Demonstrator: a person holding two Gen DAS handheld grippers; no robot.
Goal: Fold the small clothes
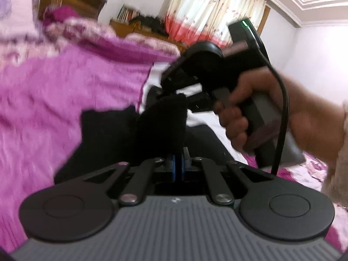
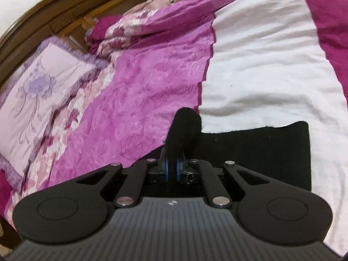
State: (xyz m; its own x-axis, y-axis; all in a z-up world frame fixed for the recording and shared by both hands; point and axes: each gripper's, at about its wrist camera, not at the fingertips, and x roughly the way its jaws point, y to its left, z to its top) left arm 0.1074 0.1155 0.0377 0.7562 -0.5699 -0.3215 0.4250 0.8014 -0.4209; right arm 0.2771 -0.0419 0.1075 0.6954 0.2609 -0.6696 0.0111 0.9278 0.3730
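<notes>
Left claw (image 1: 178,163) clenched on a raised fold of the black garment (image 1: 161,119); right claw (image 2: 173,167) likewise pinches a lifted black edge, rest of the cloth lying flat on the bed (image 2: 261,65) just beyond. Judged step: carrying one edge over for a fold, both corners held. Next move calls for laying the lifted edge squarely onto the flat part before letting go. Farther off: pillow (image 2: 39,91), headboard (image 2: 65,15)

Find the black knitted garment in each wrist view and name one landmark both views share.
Left wrist view: black knitted garment sits centre, bunched above the left gripper.
Right wrist view: garment lies lower right, one corner pinched in the right gripper.
Shared landmark: the pink floral quilted bedspread.
</notes>
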